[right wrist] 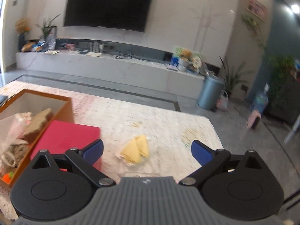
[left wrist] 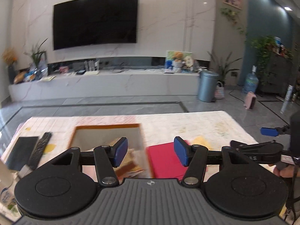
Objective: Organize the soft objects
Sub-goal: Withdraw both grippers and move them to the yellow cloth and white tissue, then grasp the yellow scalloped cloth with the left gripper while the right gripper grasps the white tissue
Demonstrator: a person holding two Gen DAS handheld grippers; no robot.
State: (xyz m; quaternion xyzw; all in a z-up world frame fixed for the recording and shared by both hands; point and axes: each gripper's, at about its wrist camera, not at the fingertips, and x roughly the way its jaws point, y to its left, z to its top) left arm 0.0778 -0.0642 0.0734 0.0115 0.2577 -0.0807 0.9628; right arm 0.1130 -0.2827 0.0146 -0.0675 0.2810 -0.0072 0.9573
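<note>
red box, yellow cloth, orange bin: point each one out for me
red box [right wrist: 69, 136], right wrist view, middle of its top face
yellow cloth [right wrist: 136, 149], right wrist view, middle of the folded piece
orange bin [right wrist: 64, 106], right wrist view, its right wall

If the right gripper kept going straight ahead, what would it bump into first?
Probably the yellow bagged item on the tablecloth. It lies just ahead between the right gripper's open jaws, which hold nothing. Depth is hard to judge.

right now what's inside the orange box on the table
The orange box holds a brown sponge-like wedge, a pale pink bagged item, beige rope-like coils and something orange-green at the near corner. Whatever lies beneath them is covered.
</note>
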